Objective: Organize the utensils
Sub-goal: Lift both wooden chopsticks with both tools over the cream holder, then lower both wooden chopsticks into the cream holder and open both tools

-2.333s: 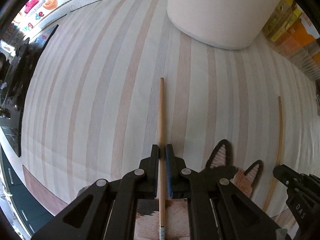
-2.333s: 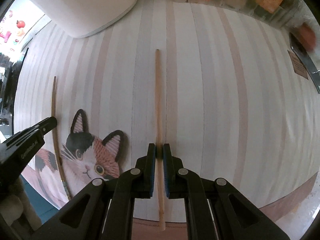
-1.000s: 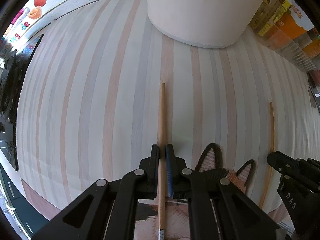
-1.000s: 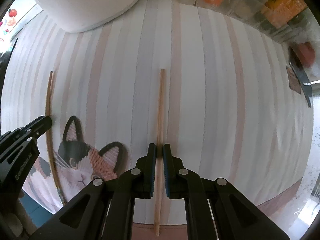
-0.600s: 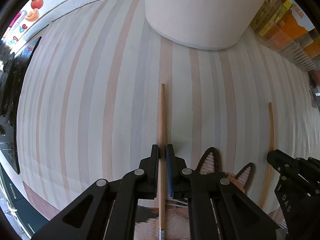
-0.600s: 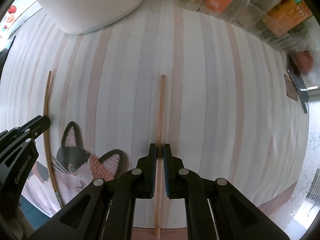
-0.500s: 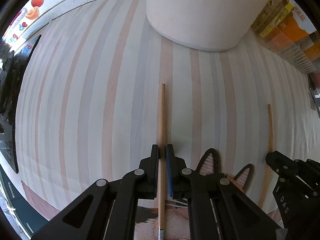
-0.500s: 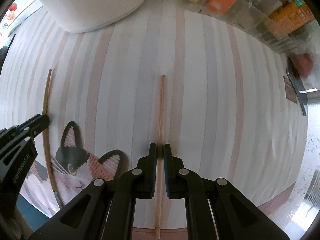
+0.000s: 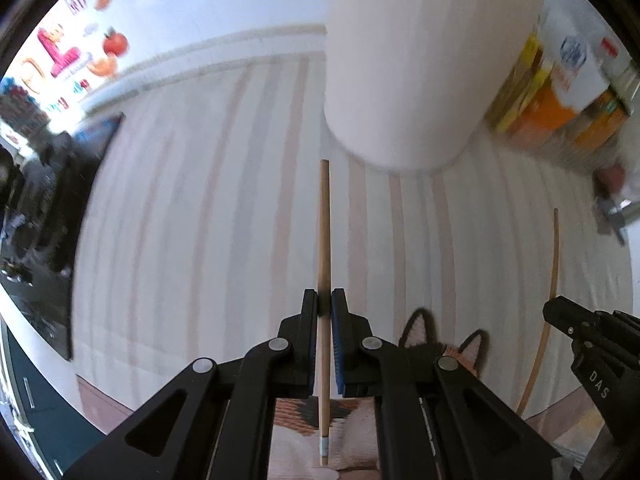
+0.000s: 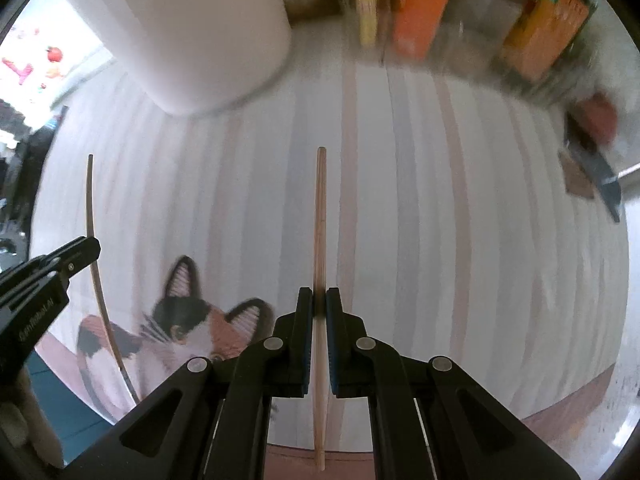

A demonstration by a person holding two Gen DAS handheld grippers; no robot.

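Beyond both grippers, a white cylindrical container stands on the striped mat, the landmark for all positions below. Orange and yellow boxes sit just beside the container. On the mat's near edge, well short of the container, lies a cat print. Left gripper: jaws clamped on a chopstick, tip aimed near the container base. Right gripper: jaws clamped on a second chopstick, pointing right of the container.

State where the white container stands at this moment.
The white container stands on the striped mat, ahead of both held chopsticks: upper centre-right in the left wrist view, upper left in the right.
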